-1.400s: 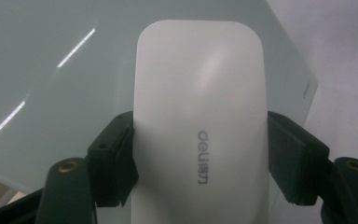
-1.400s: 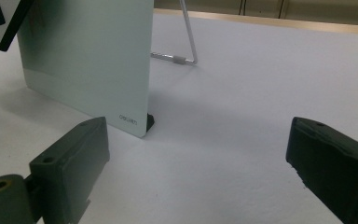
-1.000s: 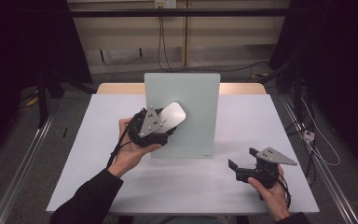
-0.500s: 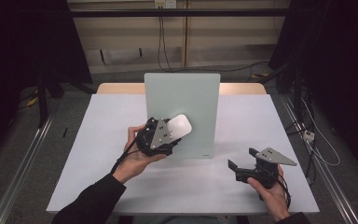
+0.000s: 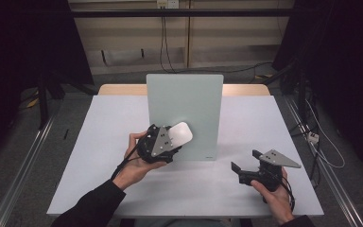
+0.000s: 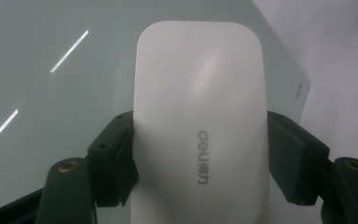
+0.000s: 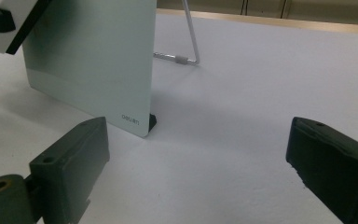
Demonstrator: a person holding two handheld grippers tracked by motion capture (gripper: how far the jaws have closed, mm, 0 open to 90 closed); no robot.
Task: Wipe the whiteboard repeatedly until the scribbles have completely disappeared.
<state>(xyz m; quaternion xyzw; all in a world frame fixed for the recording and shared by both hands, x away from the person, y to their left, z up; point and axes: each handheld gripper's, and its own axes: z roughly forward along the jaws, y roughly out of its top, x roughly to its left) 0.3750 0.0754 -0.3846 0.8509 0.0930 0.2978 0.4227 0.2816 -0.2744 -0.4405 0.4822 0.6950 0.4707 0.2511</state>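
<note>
A pale green glass board [image 5: 185, 111] stands propped upright on the white table [image 5: 99, 137]. My left gripper [image 5: 164, 142] is shut on a white rounded eraser [image 5: 180, 134] and holds it against the board's lower left face. In the left gripper view the eraser [image 6: 200, 126] sits clamped between both black jaws, its flat side toward the board [image 6: 51, 84]. My right gripper [image 5: 242, 170] is open and low over the table, to the right of the board and in front of it, with nothing between its jaws. The right gripper view shows the board's lower corner [image 7: 93, 70] and the gripper [image 7: 198, 154].
A wire stand [image 7: 189, 42] props the board from behind. A wooden strip [image 5: 246, 90] runs along the table's far edge. Cables [image 5: 312, 137] lie on the floor at the right. Bare table stretches left and right of the board.
My left gripper has carried the eraser down and to the right across the board's face. The right gripper has stayed where it was.
</note>
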